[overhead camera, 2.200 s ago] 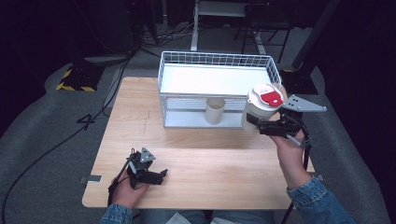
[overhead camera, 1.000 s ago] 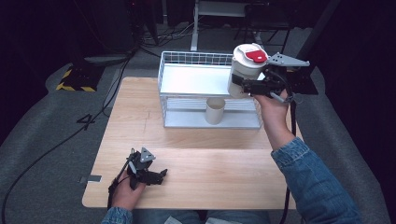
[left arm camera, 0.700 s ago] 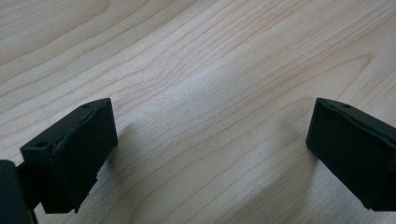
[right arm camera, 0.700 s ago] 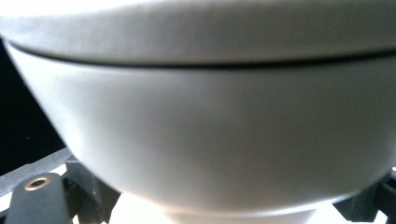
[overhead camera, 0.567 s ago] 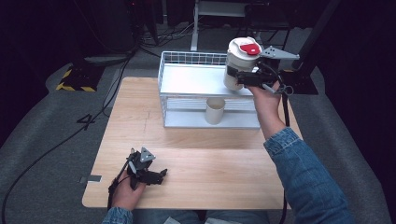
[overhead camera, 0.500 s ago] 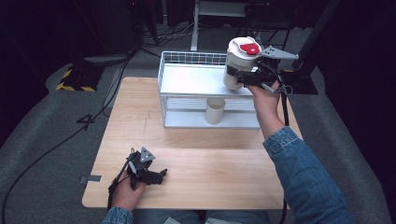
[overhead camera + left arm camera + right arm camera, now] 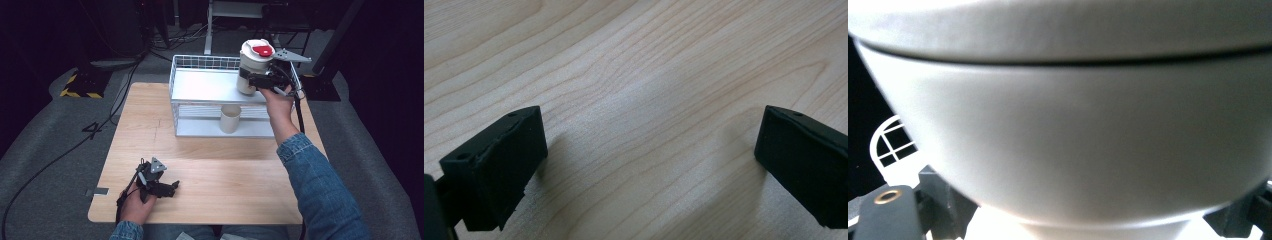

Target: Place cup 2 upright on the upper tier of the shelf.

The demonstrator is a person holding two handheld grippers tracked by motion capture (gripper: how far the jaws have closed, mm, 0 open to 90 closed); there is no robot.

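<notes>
White cup with red-marked lid, carried over wire rack.

Right gripper [image 7: 260,80] was clamped on the cup [image 7: 251,67], held above the right end of the rack's [image 7: 200,62] upper shelf; left gripper [image 7: 167,189] rested near the table's [image 7: 225,165] front edge, its jaws just opened wider, nothing between them. Risks, as judged: cup base catching the rack's rim, or tipping if let go off-level. Obscured: cup base, hidden in the high view and cut off in the right gripper view; a smaller beige cup [image 7: 230,118] stood on the lower shelf.
</notes>
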